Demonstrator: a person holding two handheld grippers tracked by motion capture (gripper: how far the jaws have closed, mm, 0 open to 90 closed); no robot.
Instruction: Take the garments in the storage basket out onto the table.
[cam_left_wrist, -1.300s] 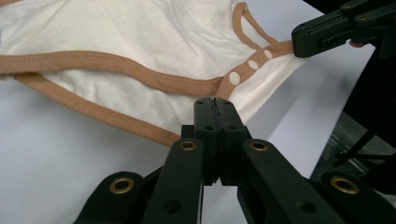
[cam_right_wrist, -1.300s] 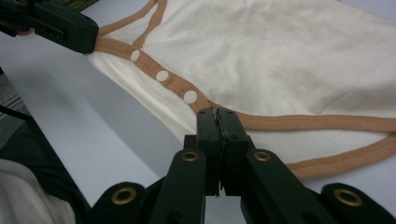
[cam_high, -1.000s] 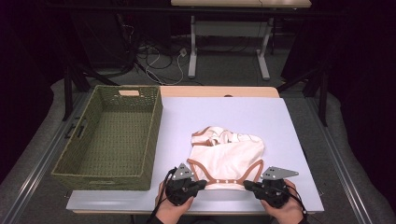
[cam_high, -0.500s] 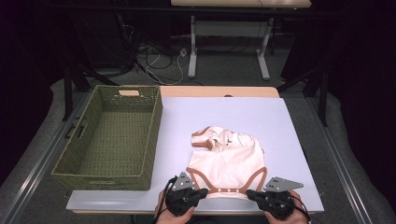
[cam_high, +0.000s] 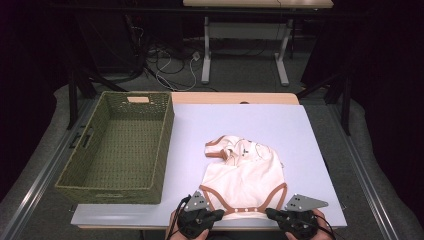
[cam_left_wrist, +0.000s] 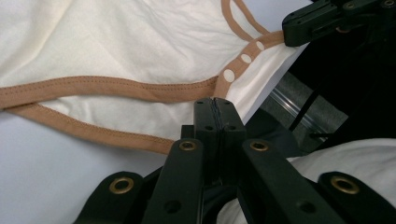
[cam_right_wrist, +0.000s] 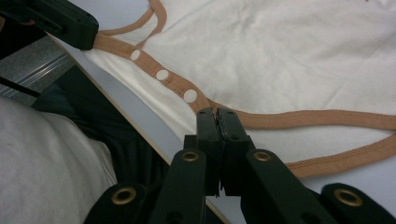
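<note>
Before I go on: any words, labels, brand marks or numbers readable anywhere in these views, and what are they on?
None readable in these views.
Bodysuit: plain cream cloth with tan trim and blank white snaps; no print or tag legible.
Basket: no label.
Left gripper and right gripper: no markings.

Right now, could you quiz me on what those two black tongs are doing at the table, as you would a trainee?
1. True or false: both tongs are shut on the bodysuit's near hem.
2. Which is the basket? A: empty, B: holding clothes.
3. What colour is the bodysuit's trim?

Key: 1. True: the left tongs and right tongs each pinch the bodysuit beside its snap strip. 2. A: the green woven basket is empty. 3. Brown.
</note>
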